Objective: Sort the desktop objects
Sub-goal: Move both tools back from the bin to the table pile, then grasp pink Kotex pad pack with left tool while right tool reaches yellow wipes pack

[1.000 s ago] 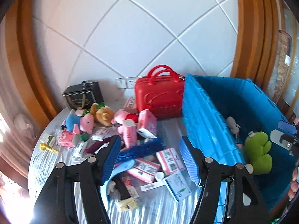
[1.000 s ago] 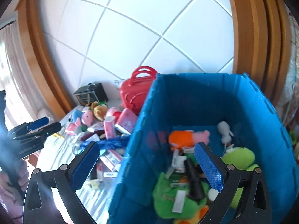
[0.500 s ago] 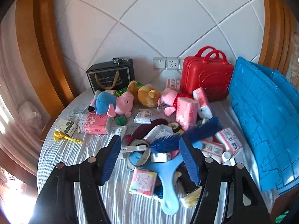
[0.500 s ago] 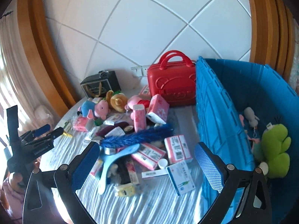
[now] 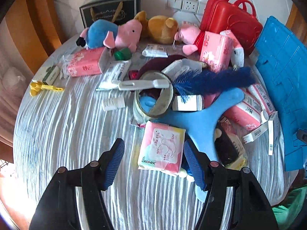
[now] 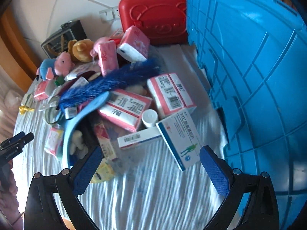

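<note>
My left gripper (image 5: 153, 163) hangs over the near edge of the pile with its jaws spread and nothing between the pads; the pink Kotex pack (image 5: 162, 148) lies flat on the white cloth (image 5: 67, 134) just ahead, its right edge tucked against the blue Y-shaped toy (image 5: 203, 118). To take it cleanly I judge I should come down straddling its 2 long sides and close low, keeping my right pad from snagging that toy. My right gripper (image 6: 149, 164) is also spread and empty, over bare cloth just short of the blue-and-white medicine box (image 6: 179, 140), which leans tilted on the pink boxes (image 6: 170, 94) behind it; pinching its narrow sides looks safest. The blue crate (image 6: 249, 67) stands right beside that heap, only its outer wall showing, so I cannot tell what is in it. The red case (image 6: 153, 19) at the back is closed, contents hidden.
</note>
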The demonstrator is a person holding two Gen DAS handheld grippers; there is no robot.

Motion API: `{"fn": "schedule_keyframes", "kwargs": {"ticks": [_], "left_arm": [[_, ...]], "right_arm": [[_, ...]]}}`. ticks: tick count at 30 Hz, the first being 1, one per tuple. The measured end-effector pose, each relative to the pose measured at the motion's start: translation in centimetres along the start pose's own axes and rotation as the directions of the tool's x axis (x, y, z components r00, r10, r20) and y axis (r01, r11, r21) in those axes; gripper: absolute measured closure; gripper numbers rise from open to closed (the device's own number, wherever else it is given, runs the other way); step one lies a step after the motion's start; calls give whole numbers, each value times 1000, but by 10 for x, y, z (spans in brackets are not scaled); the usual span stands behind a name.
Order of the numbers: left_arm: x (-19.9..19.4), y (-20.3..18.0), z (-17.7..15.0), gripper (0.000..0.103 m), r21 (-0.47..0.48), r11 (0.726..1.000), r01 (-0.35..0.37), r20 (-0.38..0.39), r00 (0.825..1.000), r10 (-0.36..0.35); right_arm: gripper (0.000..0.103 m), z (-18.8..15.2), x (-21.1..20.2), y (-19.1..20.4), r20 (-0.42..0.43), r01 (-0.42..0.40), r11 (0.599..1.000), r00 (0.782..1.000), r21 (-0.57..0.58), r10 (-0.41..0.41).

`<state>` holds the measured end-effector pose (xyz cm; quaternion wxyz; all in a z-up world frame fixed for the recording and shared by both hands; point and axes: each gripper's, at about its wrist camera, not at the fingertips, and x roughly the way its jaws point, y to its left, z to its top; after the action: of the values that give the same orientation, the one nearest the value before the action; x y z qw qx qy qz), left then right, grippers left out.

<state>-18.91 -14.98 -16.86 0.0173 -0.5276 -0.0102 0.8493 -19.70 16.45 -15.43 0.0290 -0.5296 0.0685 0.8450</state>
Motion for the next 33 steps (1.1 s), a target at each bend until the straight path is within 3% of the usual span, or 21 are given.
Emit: {"fn": "schedule_keyframes", "kwargs": {"ticks": [7,10,13,16,21,27,28,30,33], "left_arm": [[60,-4,-12,39,2,1000,11,-126,992,-11],[67,-5,-8,39,-3,999,46,-133,990,-46],[72,-11,-2,39,12,999,35,-131,991,-34],[79,-16,2,35,32,999,14,-136,991,-10],[87,-21,-3,32,61,998,-16,-144,989,24],[82,-17,-25,36,91,995,-38,-111,993,48],[79,-14,-29,36,81,996,-40,-107,993,49],[73,-8,-37,37,57,998,-35,-99,994,40],[61,1,-51,37,28,999,-16,-89,996,19]], "right_arm": [[0,-14,60,-20,-106,22,999,994,-23,-24],[0,-12,73,-25,-117,31,999,993,-41,-36],[0,-12,82,-31,-125,67,997,990,-28,-70],[0,-16,85,-26,-140,46,998,989,-34,-50],[0,-25,80,-5,-152,-76,997,986,-3,74],[1,-47,83,40,-195,-196,981,962,-3,192],[7,-52,84,48,-204,-207,978,958,-5,202],[34,-54,88,60,-226,-223,975,950,-2,217],[39,-62,93,73,-250,-248,969,937,9,242]]}}
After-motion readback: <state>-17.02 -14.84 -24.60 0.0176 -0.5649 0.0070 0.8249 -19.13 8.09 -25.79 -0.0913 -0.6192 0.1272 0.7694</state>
